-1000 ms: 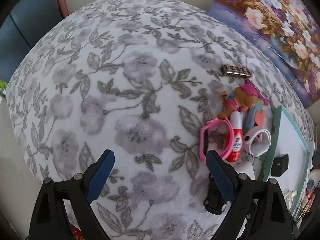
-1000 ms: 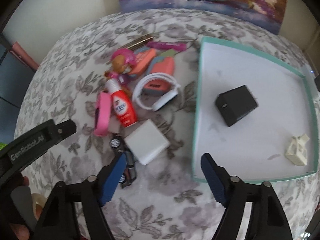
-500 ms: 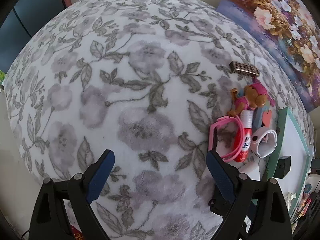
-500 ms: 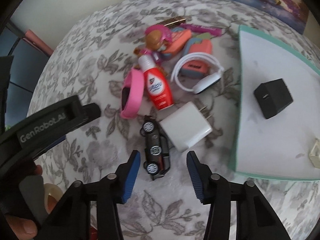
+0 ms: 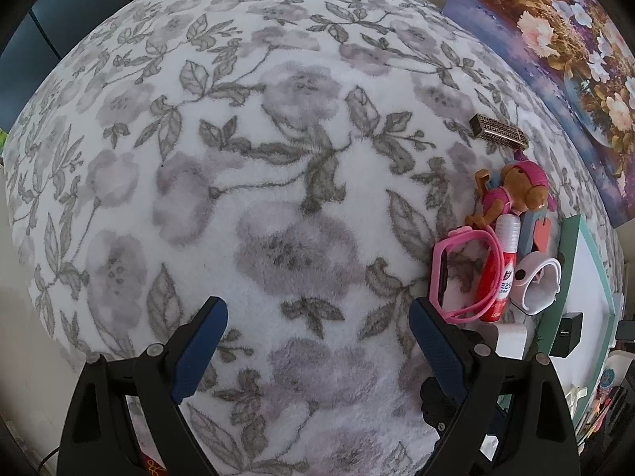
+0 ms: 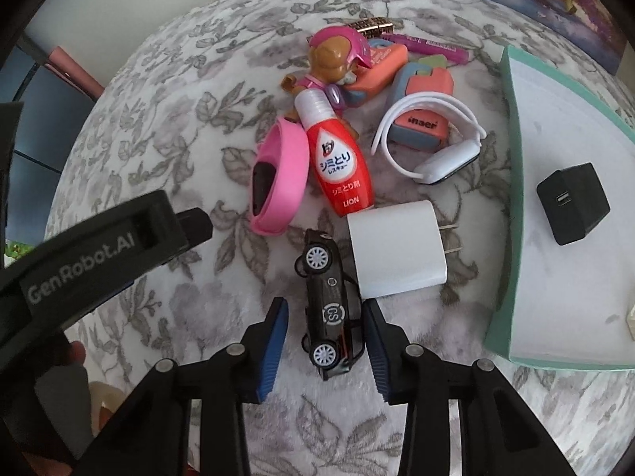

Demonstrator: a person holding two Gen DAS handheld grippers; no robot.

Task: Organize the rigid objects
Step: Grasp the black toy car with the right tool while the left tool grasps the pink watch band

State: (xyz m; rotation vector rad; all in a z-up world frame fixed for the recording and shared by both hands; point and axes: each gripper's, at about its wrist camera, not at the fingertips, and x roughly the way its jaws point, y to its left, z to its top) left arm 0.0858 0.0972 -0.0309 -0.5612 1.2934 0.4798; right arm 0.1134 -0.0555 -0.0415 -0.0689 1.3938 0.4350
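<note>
The right gripper (image 6: pixel 326 327) is closing around the black toy car (image 6: pixel 331 309), which lies on its side between the blue pads; the right pad looks at its edge, the left still apart. The left gripper (image 5: pixel 317 331) hangs released over bare floral cloth (image 5: pixel 238 158), the car off beyond its right finger.

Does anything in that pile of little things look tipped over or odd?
Yes. The black toy car lies on its side, wheels facing sideways, between the closing right gripper. The red bottle lies flat too. Nothing looks spilled or broken.
</note>
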